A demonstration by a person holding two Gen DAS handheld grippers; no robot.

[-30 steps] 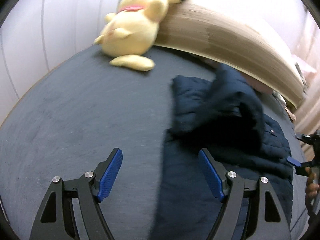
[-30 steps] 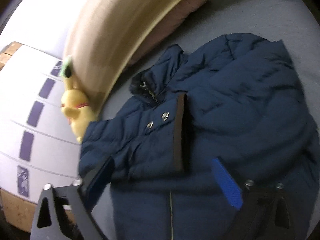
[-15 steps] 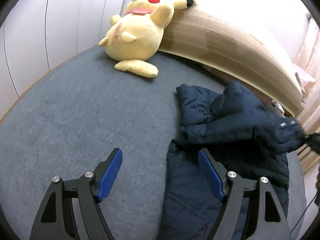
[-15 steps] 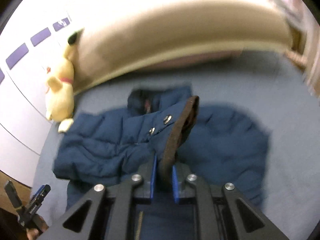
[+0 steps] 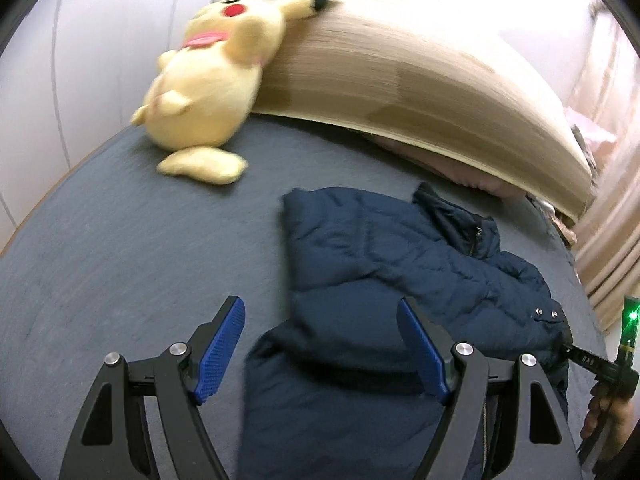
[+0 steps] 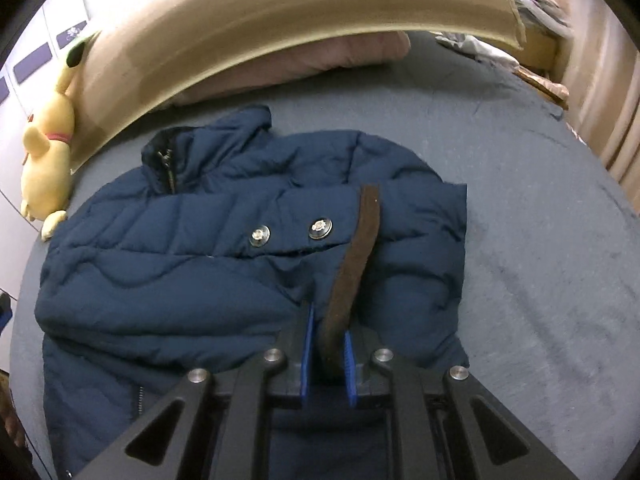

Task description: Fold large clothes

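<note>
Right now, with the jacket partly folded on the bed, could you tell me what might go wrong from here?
1. The right gripper is shut only on the thin brown cuff of the navy jacket; the puffy sleeve could slip free or spring back when pulled.
2. The left gripper hangs open over the jacket's near edge, holding nothing, so the bulky fabric may shift or bunch on the grey bed.
3. A wide fold toward the headboard could reach the yellow plush toy.

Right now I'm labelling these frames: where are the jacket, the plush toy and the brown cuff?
jacket [image 5: 420, 256]: left wrist view, on the quilted chest.
plush toy [image 5: 204, 100]: left wrist view, on its yellow belly.
brown cuff [image 6: 356, 256]: right wrist view, mid-strip, ahead of the pads clamping it.
</note>
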